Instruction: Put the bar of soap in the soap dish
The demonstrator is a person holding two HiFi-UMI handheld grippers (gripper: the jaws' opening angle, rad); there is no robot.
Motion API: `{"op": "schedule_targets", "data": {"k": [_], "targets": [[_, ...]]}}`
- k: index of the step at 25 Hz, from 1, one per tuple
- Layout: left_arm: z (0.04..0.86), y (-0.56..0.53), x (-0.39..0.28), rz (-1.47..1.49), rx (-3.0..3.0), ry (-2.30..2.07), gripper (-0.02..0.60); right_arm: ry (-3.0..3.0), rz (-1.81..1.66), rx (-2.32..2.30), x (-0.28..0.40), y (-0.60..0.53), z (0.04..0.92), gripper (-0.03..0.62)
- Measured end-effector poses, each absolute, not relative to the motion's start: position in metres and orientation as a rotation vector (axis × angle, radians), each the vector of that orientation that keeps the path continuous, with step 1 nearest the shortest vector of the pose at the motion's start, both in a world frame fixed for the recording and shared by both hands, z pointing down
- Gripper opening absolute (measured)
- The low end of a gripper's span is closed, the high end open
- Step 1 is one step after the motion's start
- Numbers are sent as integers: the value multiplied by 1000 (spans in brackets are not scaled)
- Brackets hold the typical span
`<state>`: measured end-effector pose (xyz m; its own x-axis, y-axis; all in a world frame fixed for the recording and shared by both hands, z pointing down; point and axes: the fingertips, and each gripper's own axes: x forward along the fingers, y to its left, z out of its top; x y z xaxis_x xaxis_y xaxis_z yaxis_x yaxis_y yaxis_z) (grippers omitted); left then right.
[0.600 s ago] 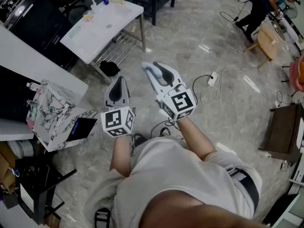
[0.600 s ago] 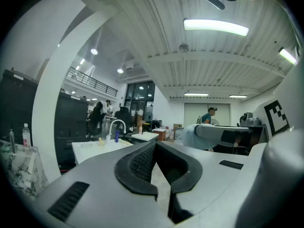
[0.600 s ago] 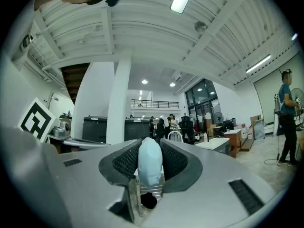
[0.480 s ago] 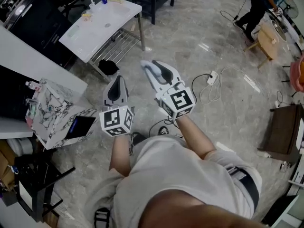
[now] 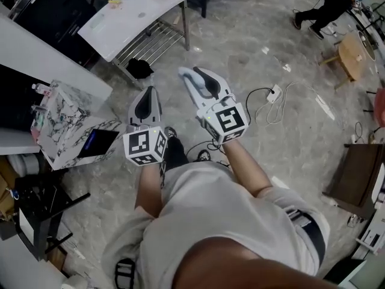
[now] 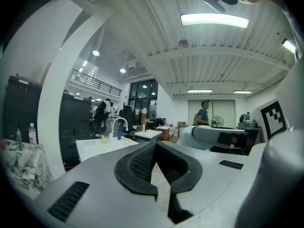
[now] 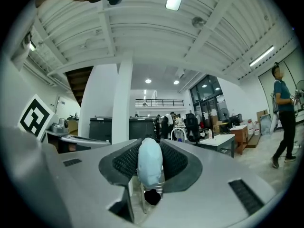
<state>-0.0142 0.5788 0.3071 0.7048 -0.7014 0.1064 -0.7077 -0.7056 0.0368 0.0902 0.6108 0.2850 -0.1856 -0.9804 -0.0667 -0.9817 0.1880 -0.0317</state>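
the right gripper (image 7: 150,148) has its jaws about half apart and pressed on the bar of soap (image 7: 150,167), a pale blue oval held on edge between the ribbed pads and standing out past the tips. the left gripper (image 6: 156,148) is fully closed with nothing in it. both are held about level in front of the person, above the marble floor (image 5: 240,47) and well apart from the white table (image 5: 135,14).

the main risk is a dropped bar. the soap is smooth and rounded, and only its 2 flat faces are pinched, so a jolt or a slackened squeeze on the way over would probably let it slide out onto the floor. the cable (image 5: 283,101) looping over the floor near the person's feet could also catch a step.

the soap dish cannot be picked out in any view, so where the bar must land is unsettled.

the right gripper view alone shows the grip on the soap plainly. the head view shows only a pale tip at those jaws, but it alone shows the cable and the gap to the table. the left gripper view shows the faucet (image 6: 119,125) and a blue bottle (image 6: 119,134) on that table.
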Motion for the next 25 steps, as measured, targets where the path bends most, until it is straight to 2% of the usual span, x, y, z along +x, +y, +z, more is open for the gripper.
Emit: {"op": "schedule_targets", "data": {"k": [8, 19, 25], "targets": [[326, 524, -13, 136, 2805, -1162, 17, 2381, -8, -1977, 96, 558, 302, 120], [326, 391, -5, 147, 2818, -1107, 18, 2389, -20, -2000, 96, 430, 299, 120], [332, 334, -24, 171, 2801, -1082, 18, 2404, -79, -2000, 78, 372, 308, 120]]}}
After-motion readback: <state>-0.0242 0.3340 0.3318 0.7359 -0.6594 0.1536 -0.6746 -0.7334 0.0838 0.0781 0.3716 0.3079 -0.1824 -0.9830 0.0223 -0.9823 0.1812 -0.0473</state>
